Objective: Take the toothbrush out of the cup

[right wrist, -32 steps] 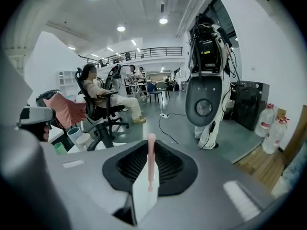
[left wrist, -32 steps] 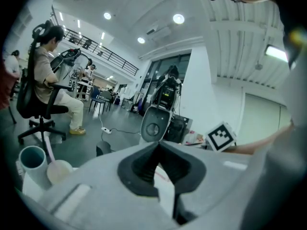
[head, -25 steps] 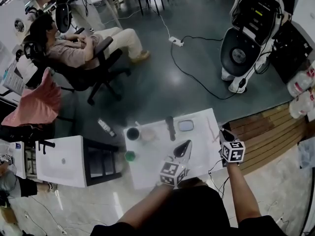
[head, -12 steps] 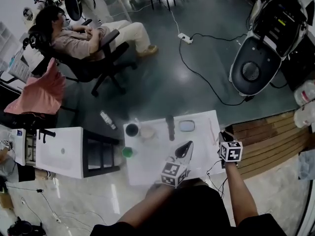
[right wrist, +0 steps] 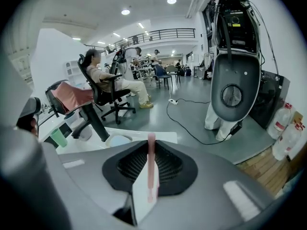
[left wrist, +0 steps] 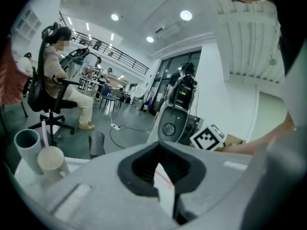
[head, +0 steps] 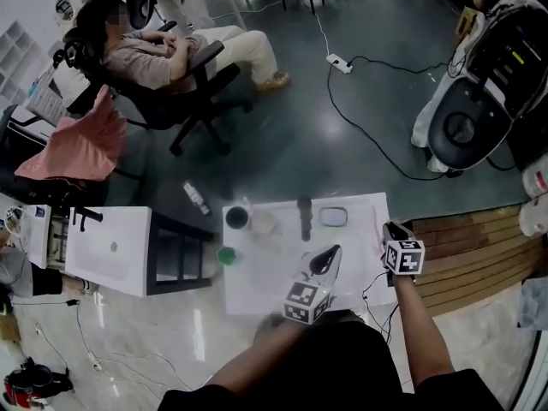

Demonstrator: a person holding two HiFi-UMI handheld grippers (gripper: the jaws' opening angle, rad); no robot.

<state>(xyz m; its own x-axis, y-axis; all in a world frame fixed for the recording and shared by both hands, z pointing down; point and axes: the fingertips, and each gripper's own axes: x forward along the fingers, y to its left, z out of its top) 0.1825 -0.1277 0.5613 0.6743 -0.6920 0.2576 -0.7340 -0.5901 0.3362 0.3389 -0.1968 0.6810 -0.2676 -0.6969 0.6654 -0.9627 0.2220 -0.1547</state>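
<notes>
beyond your table (head: 265, 282), a person (head: 154, 54) sits in a black office chair (head: 184, 101) at far left, a pink cloth (head: 73, 144) draped nearby. a power strip (head: 340, 62) lies on the grey floor (head: 342, 161). a white machine (head: 467, 122) stands far right, and wooden boards (head: 462, 247) lie to your right.

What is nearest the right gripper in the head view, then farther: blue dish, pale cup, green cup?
1. Blue dish, just left of the right gripper holding the toothbrush.
2. Pale cup, farther left.
3. Green cup, left edge.
</notes>
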